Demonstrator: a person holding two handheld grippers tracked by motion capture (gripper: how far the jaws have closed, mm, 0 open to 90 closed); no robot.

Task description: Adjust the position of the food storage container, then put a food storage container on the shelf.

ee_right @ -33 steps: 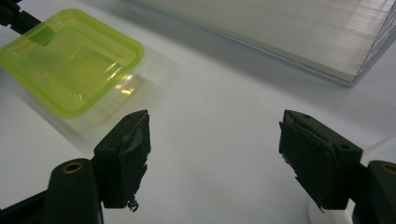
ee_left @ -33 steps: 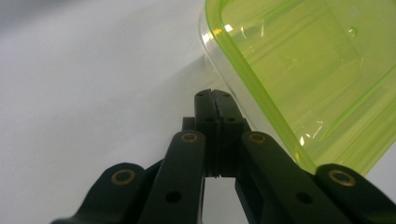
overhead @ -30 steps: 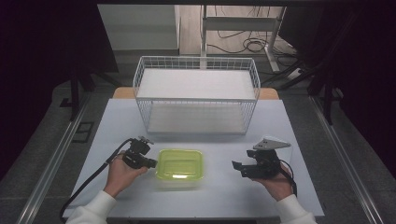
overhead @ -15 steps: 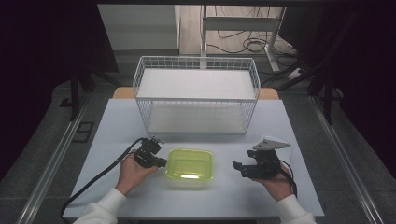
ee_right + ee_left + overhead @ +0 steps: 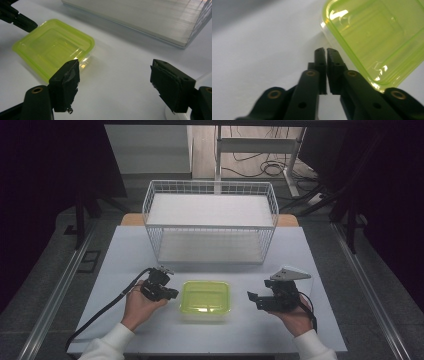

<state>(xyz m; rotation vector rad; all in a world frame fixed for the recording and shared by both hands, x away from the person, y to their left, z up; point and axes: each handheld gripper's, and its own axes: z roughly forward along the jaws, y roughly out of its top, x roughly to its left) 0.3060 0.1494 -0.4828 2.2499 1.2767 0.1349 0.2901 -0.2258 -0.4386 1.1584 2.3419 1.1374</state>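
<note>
**Nudging the green-lidded box toward the middle of the table**

Sliding describes the work in hand: compared with the high view a second ago, the shallow clear plastic box with the translucent lime-green lid (image 5: 205,298) sits further right in the frame, now in the lower centre, on the pale grey tabletop (image 5: 125,250) and well in front of the white wire basket (image 5: 210,220). The left gripper (image 5: 170,293) has travelled with it and sits at the box's left edge, just beside it. In the left gripper view the left gripper (image 5: 326,53) shows its two black jaws nearly pressed together, a thin slit between them and nothing pinched; they have just been opening a little from fully closed. The green lid (image 5: 377,37) fills the upper right of that frame, close by the jaw tips; whether they touch its rim I cannot tell.

The right gripper (image 5: 254,298) waits at the lower right of the high view, apart from the box, in the same spot as a second ago. In its own view the right gripper (image 5: 115,82) has its jaws spread wide, with bare table between them and the box (image 5: 53,47) at the upper left.

My reading is that the push has brought the box within the right gripper's reach, so a hand-over grip or a lid hold may come next.
</note>
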